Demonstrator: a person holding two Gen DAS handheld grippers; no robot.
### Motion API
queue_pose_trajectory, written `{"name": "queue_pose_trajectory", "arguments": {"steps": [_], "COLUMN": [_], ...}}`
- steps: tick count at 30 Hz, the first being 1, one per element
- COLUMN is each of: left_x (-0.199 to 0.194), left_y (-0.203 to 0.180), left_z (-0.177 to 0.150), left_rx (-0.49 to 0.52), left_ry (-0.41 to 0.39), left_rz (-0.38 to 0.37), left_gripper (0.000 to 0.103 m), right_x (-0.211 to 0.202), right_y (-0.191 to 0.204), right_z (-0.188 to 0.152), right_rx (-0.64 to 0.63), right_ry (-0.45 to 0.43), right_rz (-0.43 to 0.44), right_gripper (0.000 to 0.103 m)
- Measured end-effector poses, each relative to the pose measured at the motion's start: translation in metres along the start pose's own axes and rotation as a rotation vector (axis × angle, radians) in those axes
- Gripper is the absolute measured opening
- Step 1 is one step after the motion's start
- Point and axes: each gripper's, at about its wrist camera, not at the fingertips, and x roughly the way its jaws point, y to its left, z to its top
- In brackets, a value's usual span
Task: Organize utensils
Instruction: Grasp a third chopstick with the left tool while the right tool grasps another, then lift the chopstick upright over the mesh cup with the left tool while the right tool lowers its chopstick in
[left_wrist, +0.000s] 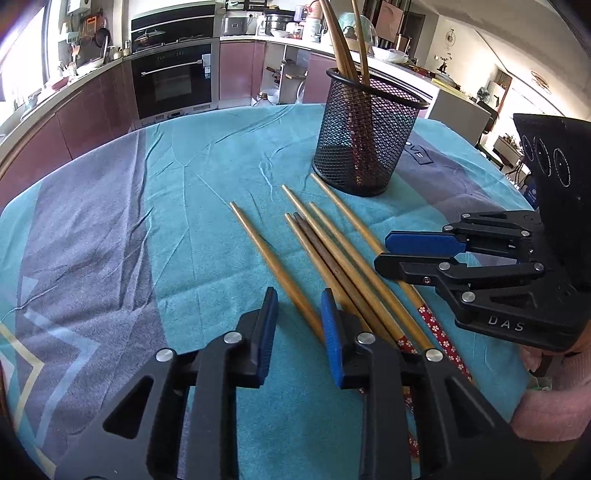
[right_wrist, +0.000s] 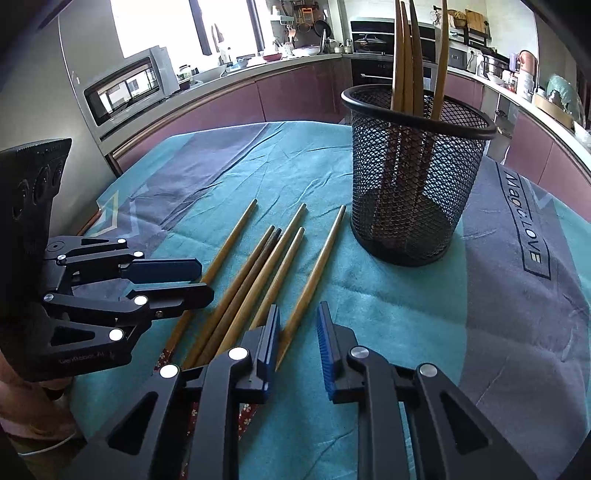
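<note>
Chopsticks (left_wrist: 332, 254) lie loose on the surface (left_wrist: 207, 177), six of them fanned side by side on a teal and grey cloth, tips pointing toward a black mesh holder (left_wrist: 365, 136) that stands just beyond them. The holder already carries several chopsticks upright (right_wrist: 406, 66), leaning against its rim, so the job looks partly done, with the flat ones left to collect.

The left gripper (left_wrist: 299, 314) hovers low over the handle ends, its blue pads apart with nothing between them; the leftmost chopstick (left_wrist: 273, 258) runs into the gap, likely the one being lined up. The right gripper (right_wrist: 297, 332) sits at the other side of the fan, fingers likewise apart and empty, with the rightmost chopstick (right_wrist: 317, 269) just beside its left pad.

Both approach from the thick, patterned ends, which makes sense: a grip there leaves the thin tips free to tilt up. Thin round sticks flat on soft cloth could roll or slip as the pads close, and neighbours touching one another may get dragged along.
</note>
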Motion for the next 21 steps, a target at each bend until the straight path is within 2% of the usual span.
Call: {"name": "queue_pose_trajectory", "arguments": {"steps": [2,5,11,15,21], "left_x": [0.002,0.005,0.008,0.011,0.013], "left_y": [0.002,0.003,0.001,0.001,-0.003], "left_z": [0.002,0.006,0.011,0.014,0.017], "left_rx": [-0.005,-0.012,-0.011,-0.015,-0.021], "left_ry": [-0.001,-0.002,-0.002,-0.002,-0.007], "left_rz": [0.007,0.019,0.051,0.071,0.108], "left_gripper": [0.018,0.015,0.016,0.016,0.011], "right_x": [0.003,0.006,0.011,0.015,0.014], "right_y": [0.001,0.002,0.002,0.0,-0.007], "right_z": [0.003,0.006,0.011,0.016,0.016], "right_rx": [0.002,-0.003,0.012,0.034,0.075], "right_ry": [-0.002,-0.007,-0.012,-0.015,-0.02], "right_rz": [-0.007,-0.021,-0.029,-0.032,-0.005], "right_gripper": [0.019,0.019,0.016,0.01,0.005]}}
